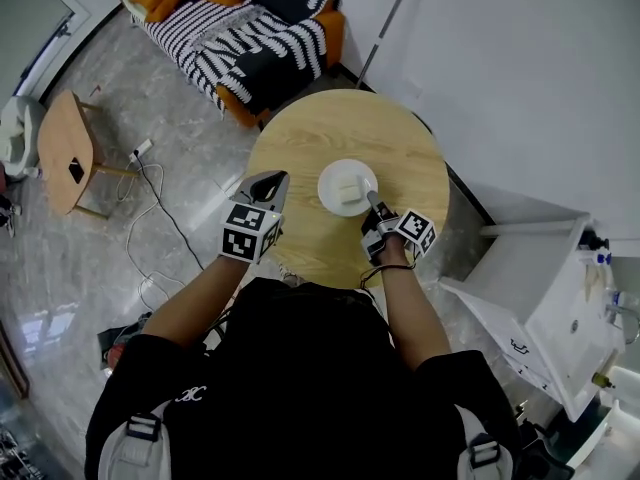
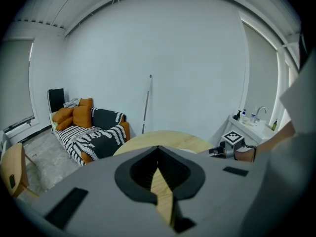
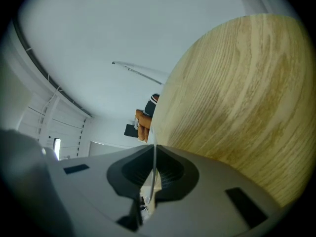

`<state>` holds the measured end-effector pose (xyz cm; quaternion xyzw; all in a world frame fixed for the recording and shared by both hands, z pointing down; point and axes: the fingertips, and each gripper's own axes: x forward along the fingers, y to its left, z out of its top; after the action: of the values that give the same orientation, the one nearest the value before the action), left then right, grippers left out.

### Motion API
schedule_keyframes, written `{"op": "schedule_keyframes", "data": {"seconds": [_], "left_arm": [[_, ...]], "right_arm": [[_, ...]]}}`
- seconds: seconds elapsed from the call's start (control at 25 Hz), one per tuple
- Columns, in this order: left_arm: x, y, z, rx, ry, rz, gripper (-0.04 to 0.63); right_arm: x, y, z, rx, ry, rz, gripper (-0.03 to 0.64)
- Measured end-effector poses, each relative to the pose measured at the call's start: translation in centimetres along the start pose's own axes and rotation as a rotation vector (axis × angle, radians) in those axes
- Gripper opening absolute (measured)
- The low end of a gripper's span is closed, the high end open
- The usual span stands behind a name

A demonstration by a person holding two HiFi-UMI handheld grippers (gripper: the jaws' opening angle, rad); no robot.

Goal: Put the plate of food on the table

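A white plate (image 1: 335, 174) with a pale square piece of food (image 1: 349, 188) rests on the round wooden table (image 1: 400, 138). My right gripper (image 1: 372, 201) is at the plate's near right rim, shut on it. In the right gripper view the thin white rim (image 3: 154, 132) runs edge-on between the jaws of the right gripper (image 3: 154, 154), with the table (image 3: 237, 93) tilted behind. My left gripper (image 1: 272, 182) hovers over the table's left edge, apart from the plate. In the left gripper view the left gripper (image 2: 158, 149) is shut on nothing.
A striped sofa with orange cushions (image 1: 250, 28) stands beyond the table. A small wooden side table (image 1: 65, 148) and floor cables (image 1: 150, 218) lie to the left. A white sink cabinet (image 1: 545, 298) is at the right, near a white wall.
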<state>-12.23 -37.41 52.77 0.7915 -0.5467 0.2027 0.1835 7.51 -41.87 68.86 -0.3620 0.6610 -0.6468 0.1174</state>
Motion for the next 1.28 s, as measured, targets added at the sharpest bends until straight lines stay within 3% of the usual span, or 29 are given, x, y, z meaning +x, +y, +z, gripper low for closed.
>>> {"op": "schedule_keyframes", "data": {"seconds": [0.84, 1.04, 1.28], "left_arm": [[-0.3, 1.8, 0.1, 0.008, 0.007, 0.01, 0.008], [-0.1, 1.8, -0.2, 0.003, 0.008, -0.007, 0.008], [-0.1, 2.1, 0.2, -0.005, -0.011, -0.029, 0.008]], "right_arm": [[2.9, -2.7, -1.1, 0.057, 0.015, -0.118, 0.02], [2.9, -3.6, -1.2, 0.066, 0.029, -0.267, 0.026], [3.0, -4.1, -1.3, -0.162, 0.079, -0.479, 0.057]]}}
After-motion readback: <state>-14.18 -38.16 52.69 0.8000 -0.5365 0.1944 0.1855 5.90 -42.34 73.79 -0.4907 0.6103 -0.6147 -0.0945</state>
